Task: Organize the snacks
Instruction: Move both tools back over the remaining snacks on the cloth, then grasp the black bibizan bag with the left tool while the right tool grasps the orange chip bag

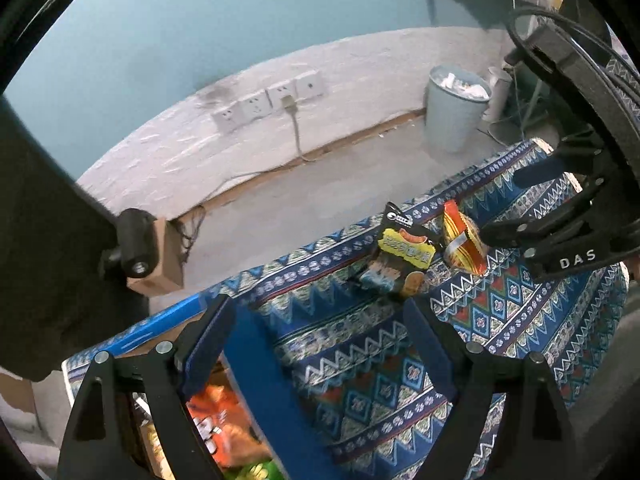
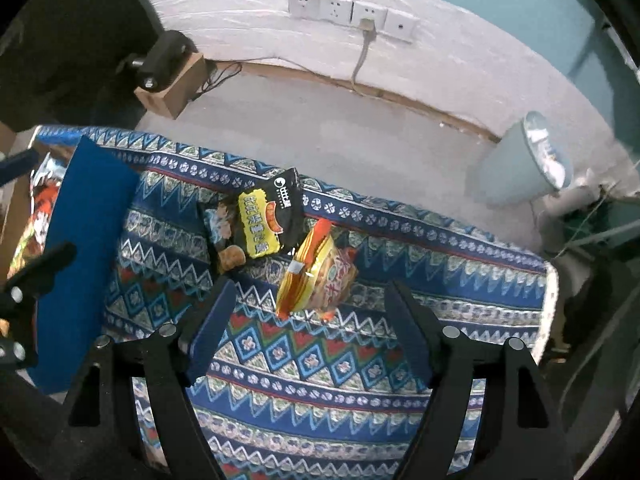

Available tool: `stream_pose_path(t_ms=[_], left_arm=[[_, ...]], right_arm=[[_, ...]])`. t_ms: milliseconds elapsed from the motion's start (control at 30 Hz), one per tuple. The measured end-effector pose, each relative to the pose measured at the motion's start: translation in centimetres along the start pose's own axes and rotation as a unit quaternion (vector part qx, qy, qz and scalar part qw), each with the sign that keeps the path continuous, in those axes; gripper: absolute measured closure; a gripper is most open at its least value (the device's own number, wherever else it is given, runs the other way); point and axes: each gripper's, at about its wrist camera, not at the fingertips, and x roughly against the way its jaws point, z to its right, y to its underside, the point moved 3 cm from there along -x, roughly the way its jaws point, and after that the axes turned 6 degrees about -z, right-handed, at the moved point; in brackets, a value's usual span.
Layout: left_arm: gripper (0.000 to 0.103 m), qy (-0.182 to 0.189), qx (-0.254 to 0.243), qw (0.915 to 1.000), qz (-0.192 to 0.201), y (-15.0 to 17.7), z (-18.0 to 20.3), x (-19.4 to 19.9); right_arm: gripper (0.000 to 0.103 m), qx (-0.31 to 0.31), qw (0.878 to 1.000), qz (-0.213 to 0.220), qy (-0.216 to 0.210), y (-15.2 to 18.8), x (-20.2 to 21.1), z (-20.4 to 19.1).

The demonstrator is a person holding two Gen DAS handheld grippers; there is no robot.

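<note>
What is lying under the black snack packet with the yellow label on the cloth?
The black packet overlaps a smaller blue packet, whose left part and biscuit picture show. How far the blue one reaches underneath is hidden. Both rest on the patterned cloth.

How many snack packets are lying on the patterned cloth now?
2. The black and yellow packet lies near the cloth's far edge; the red and yellow packet lies just right of it, nearer the right tongs. More packets sit in the blue-edged box, partly hidden.
</note>
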Motion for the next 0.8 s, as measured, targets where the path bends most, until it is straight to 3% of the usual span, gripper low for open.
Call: stream_pose_path(t_ms=[467, 800], left_arm=[[0.016, 0.008, -0.023, 0.9987, -0.044, -1.5, 0.3, -7.1], [0.016, 0.012, -0.045, 0.9977, -0.048, -2.6, 2.0, -9.1]], right_arm=[[0.027, -0.042, 0.998, -0.039, -0.034, -1.3, -5.7, 1.4], [0.027, -0.049, 0.997, -0.05, -0.036, -0.3, -8.6, 2.4]])
